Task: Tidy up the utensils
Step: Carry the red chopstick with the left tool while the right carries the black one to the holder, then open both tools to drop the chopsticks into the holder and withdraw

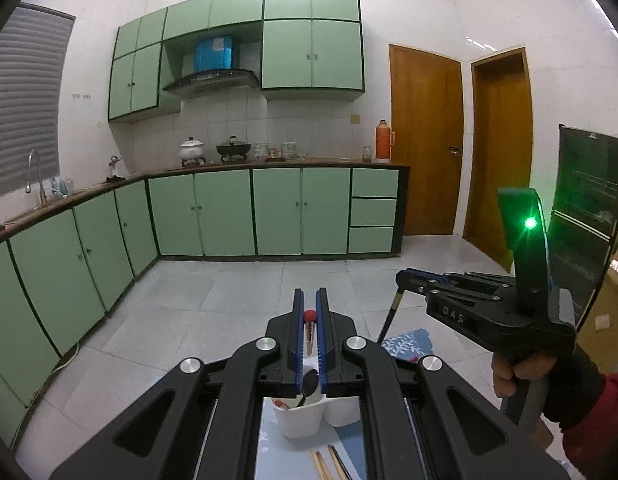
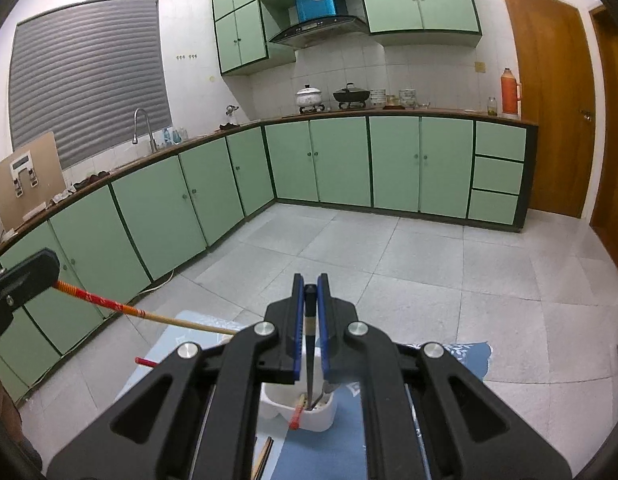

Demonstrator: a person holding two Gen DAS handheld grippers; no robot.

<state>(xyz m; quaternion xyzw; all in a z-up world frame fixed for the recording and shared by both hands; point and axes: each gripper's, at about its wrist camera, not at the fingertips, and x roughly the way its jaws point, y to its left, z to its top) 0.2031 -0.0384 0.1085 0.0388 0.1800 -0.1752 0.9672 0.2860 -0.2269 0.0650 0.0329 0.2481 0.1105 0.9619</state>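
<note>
Chopstick clamped in left gripper; right gripper body reads "DAS".

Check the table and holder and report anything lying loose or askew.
A red-tipped chopstick leans out over the rim of the white utensil holder instead of standing inside. More chopsticks lie loose on the blue mat in front of the holder, not yet put away. Nothing looks spilled or damaged.

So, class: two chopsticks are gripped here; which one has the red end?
The left gripper's chopstick: red-patterned with a red tip. The right gripper's chopstick is dark.
</note>
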